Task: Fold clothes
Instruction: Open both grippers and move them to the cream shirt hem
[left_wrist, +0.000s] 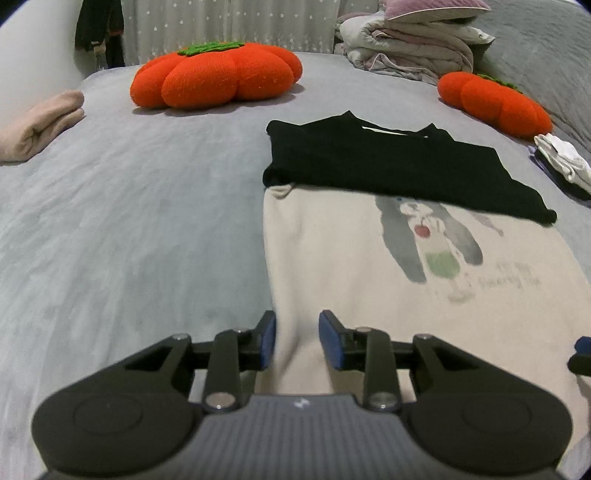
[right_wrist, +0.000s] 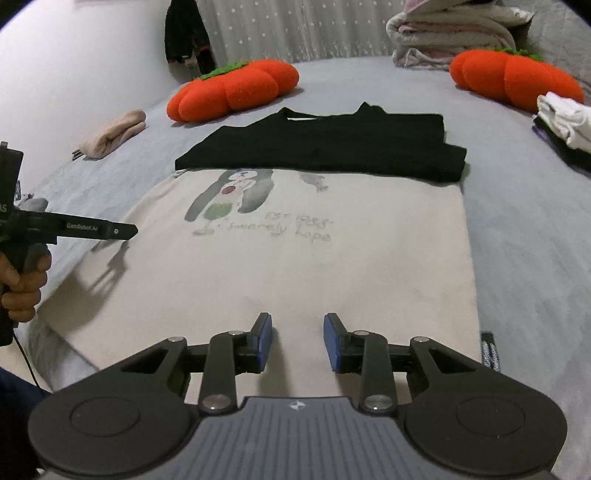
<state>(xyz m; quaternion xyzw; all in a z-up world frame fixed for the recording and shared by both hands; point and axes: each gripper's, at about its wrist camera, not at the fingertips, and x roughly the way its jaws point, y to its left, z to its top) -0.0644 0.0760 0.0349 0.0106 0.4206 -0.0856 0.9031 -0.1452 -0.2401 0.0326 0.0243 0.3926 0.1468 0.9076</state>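
A cream and black T-shirt lies flat on the grey bed. Its cream body (left_wrist: 351, 280) (right_wrist: 332, 266) carries a printed dog and faint lettering. The black upper part (left_wrist: 388, 166) (right_wrist: 332, 144) is folded over toward the far side. My left gripper (left_wrist: 297, 339) stands open over the cream cloth's left edge, nothing between its blue pads. In the right wrist view the left gripper (right_wrist: 125, 230) appears from the side, held by a hand (right_wrist: 22, 284). My right gripper (right_wrist: 297, 341) hovers open above the cream cloth's near edge.
Two orange pumpkin cushions (left_wrist: 218, 75) (right_wrist: 513, 75) sit at the back of the grey bed (left_wrist: 129, 221). A rolled pink garment (left_wrist: 40, 125) lies far left. Folded white and dark clothes (right_wrist: 565, 122) lie at the right. Stacked quilts (left_wrist: 410, 44) sit by the curtain.
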